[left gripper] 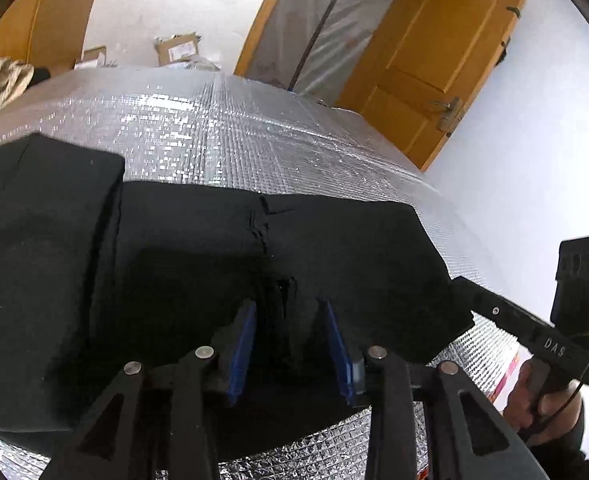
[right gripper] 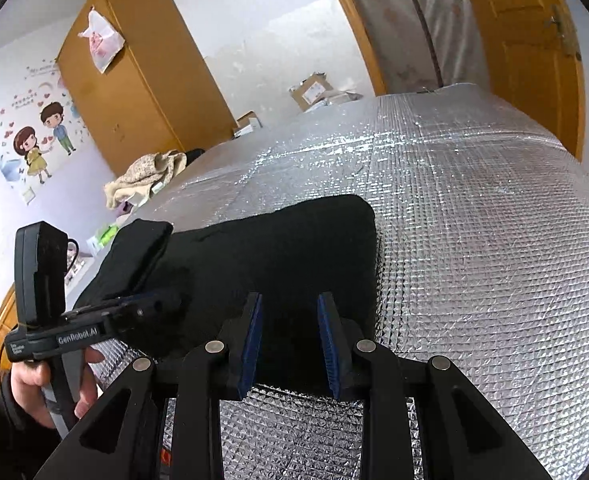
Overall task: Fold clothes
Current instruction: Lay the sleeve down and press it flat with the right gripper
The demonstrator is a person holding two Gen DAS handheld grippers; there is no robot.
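Folded black fabric garment [left gripper: 198, 264]: on silver quilted foil surface [left gripper: 254, 136], lower centre, beyond both grippers' wide, empty jaws. Right view only: cartoon wall sticker [right gripper: 42, 140], upper left.

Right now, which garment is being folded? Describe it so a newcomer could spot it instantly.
Start at the silver quilted foil sheet covering the work surface. Near its front edge lies the black garment, spread flat with one end doubled over, with both open grippers, left and right, over its near edge. The only other cloth is a crumpled beige cloth off the far left edge.
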